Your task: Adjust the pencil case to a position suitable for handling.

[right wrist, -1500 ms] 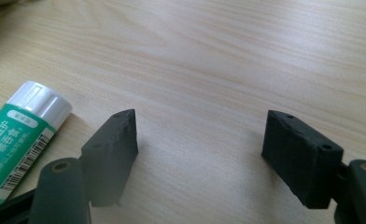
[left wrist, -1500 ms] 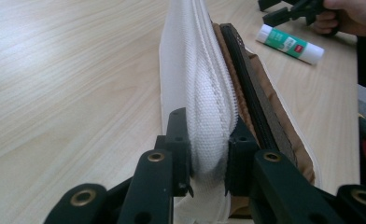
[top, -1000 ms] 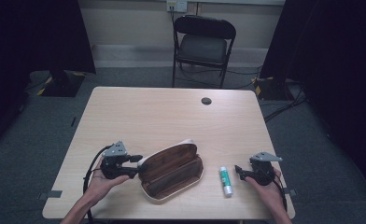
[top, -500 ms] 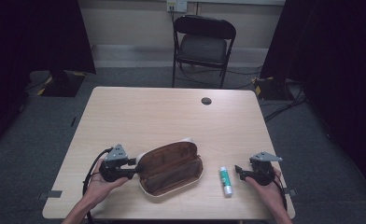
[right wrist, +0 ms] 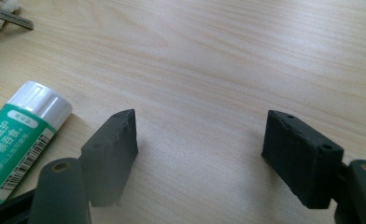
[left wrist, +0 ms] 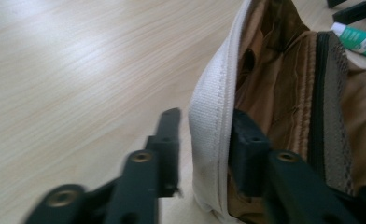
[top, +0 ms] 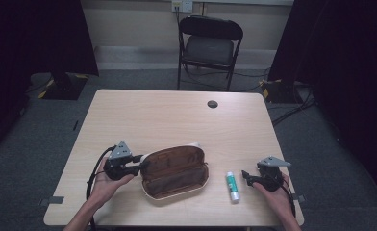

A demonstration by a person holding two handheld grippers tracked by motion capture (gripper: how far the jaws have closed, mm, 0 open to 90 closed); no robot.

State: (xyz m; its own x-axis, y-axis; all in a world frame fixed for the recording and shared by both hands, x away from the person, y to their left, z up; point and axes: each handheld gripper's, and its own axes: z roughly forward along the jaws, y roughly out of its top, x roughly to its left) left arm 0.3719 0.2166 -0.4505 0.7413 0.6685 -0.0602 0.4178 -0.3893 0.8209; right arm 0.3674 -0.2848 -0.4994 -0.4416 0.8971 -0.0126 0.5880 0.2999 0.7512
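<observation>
The open brown pouch (top: 175, 172) is lying near the front edge of the bench (top: 177, 115), and the left gripper (left wrist: 200, 149) is straddling its white rim at the left end, 1 jaw outside and 1 inside. Its jaws have just been closing then easing slightly; they seem to be pinching the rim, though blur makes contact uncertain. The right gripper (right wrist: 200, 149) is resting with jaws wide apart on nothing, just beside the green glue stick (top: 232, 186).
</observation>
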